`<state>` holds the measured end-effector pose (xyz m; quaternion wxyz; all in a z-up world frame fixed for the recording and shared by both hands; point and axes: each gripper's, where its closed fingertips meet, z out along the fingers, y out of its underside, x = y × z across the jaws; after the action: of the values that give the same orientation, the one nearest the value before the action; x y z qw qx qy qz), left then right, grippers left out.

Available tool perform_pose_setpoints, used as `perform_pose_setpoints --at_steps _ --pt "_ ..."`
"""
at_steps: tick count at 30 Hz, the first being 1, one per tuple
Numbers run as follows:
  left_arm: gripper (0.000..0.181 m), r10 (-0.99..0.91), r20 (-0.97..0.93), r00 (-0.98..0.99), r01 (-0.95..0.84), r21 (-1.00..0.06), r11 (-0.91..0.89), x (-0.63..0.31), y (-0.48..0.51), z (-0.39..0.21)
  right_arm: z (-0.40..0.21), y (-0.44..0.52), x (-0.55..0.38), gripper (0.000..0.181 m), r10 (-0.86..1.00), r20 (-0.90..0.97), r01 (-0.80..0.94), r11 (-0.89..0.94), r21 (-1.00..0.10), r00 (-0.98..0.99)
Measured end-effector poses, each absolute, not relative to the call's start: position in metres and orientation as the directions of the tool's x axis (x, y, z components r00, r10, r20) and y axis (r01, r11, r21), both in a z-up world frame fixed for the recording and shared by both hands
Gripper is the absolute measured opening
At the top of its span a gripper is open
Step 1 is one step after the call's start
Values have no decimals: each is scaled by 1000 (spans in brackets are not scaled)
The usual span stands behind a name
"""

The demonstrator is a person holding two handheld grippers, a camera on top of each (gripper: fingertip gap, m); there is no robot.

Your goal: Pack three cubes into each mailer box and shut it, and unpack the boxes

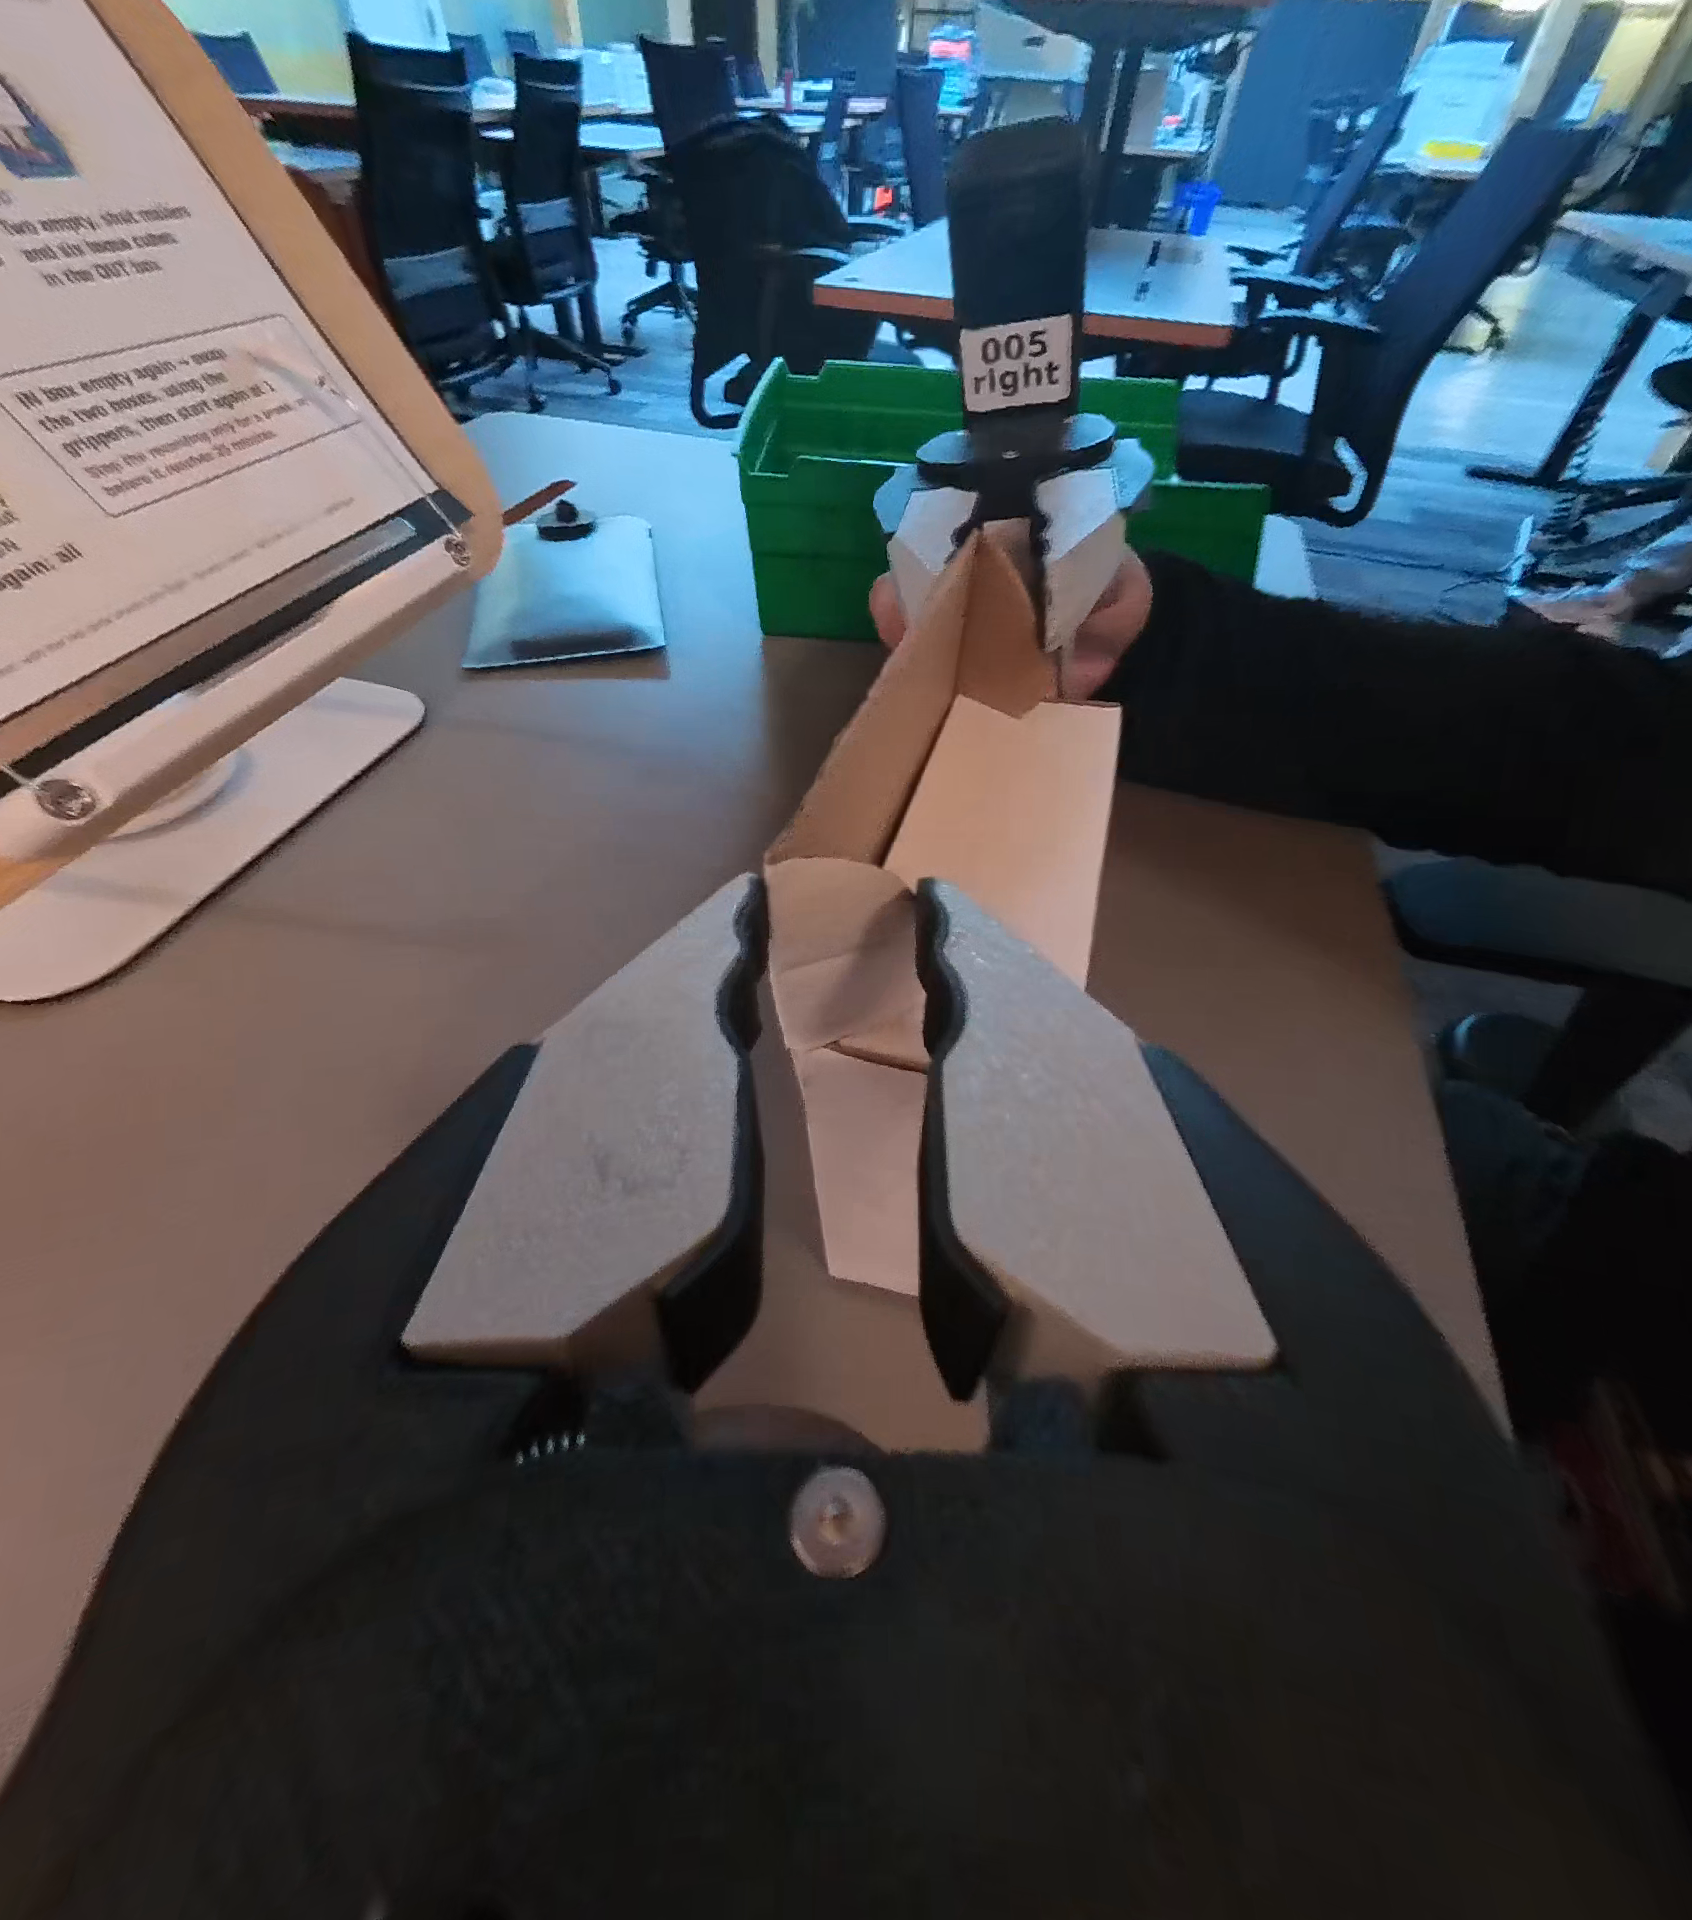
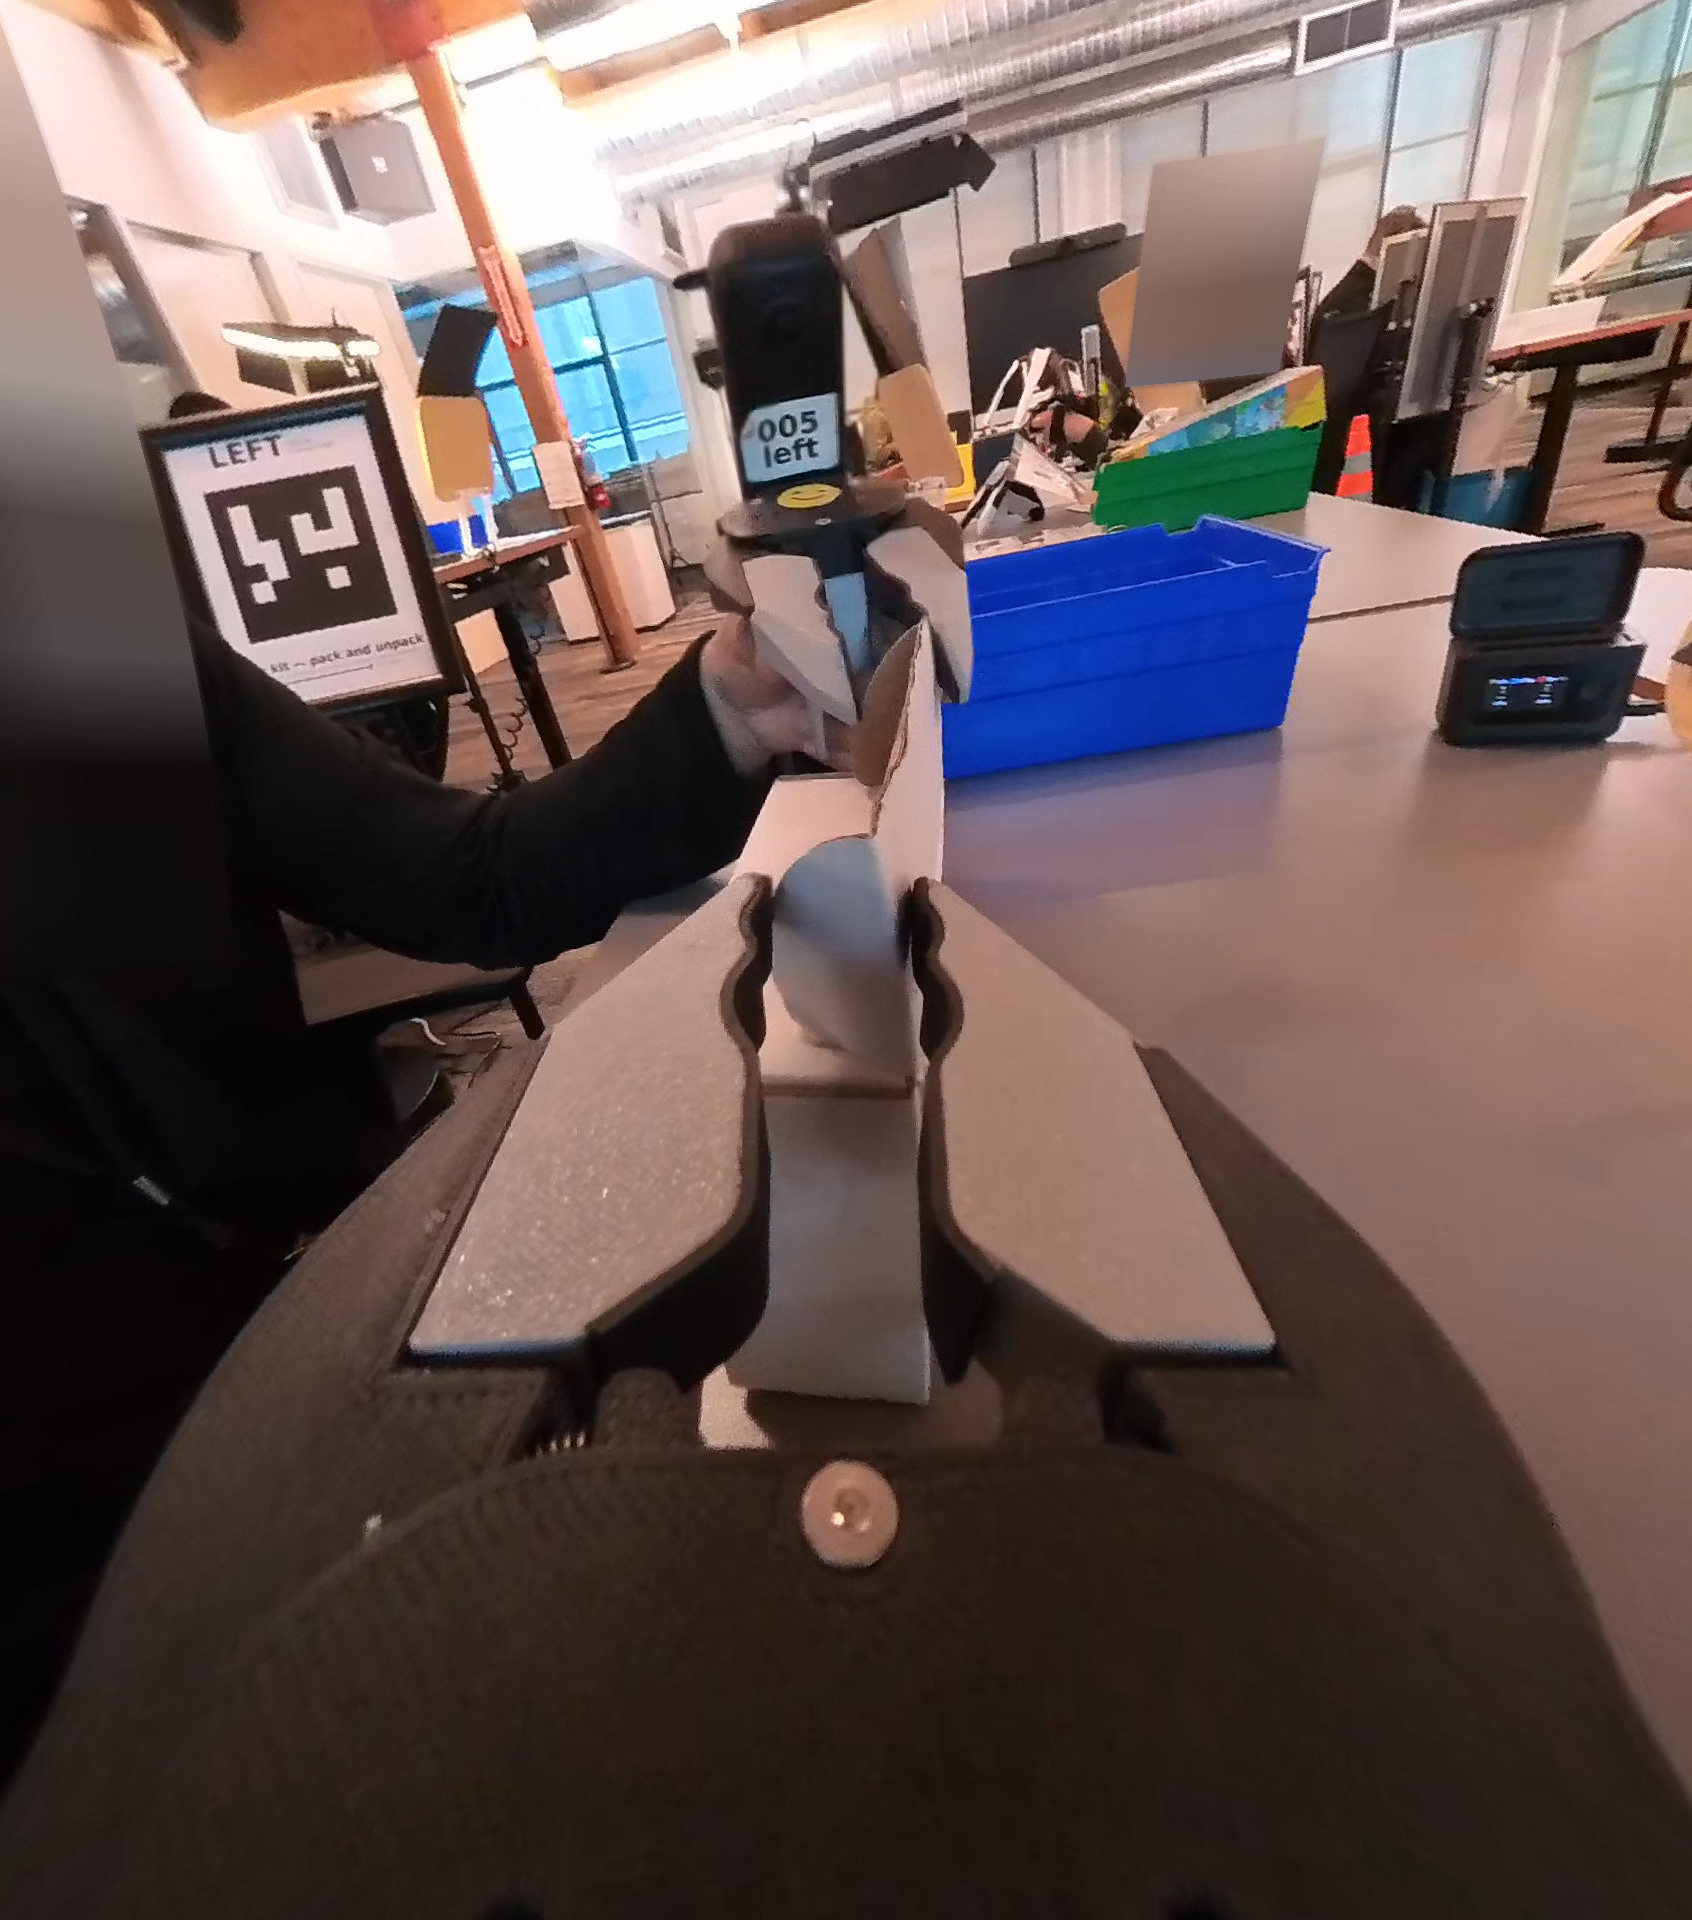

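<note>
Item: mailer box, brown cardboard, held up off the counter between my two claws. Left claw pinches the near flap; right claw pinches the opposite end. Handling, by my judgement: light, thin-walled, creases easily, flaps bend before the body moves; best taken at the folded edges, not the loose tabs. Contents: cannot tell. Ahead of left claw: green bin; to its left, instruction stand. Ahead of right claw: blue bin; to its right, small black case. Nothing obstructs between the claws.
</note>
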<state>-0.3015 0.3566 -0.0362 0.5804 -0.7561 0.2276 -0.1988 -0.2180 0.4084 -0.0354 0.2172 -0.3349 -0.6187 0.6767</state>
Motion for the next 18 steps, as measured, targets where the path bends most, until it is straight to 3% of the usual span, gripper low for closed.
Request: perform_pose_setpoints --at_steps 8,15,18 --pt "28 -487 -191 852 -301 -940 -159 -306 360 -36 -36 404 -219 24 710 -167 113 -123 -986 -685" --pt "28 -746 -51 664 -198 -974 -109 -278 326 -31 -31 394 -198 27 621 -152 110 -106 -988 -769" --pt "28 -814 -91 574 -202 -979 -33 -269 311 -30 -32 385 -186 30 582 -130 114 -63 -991 -802"
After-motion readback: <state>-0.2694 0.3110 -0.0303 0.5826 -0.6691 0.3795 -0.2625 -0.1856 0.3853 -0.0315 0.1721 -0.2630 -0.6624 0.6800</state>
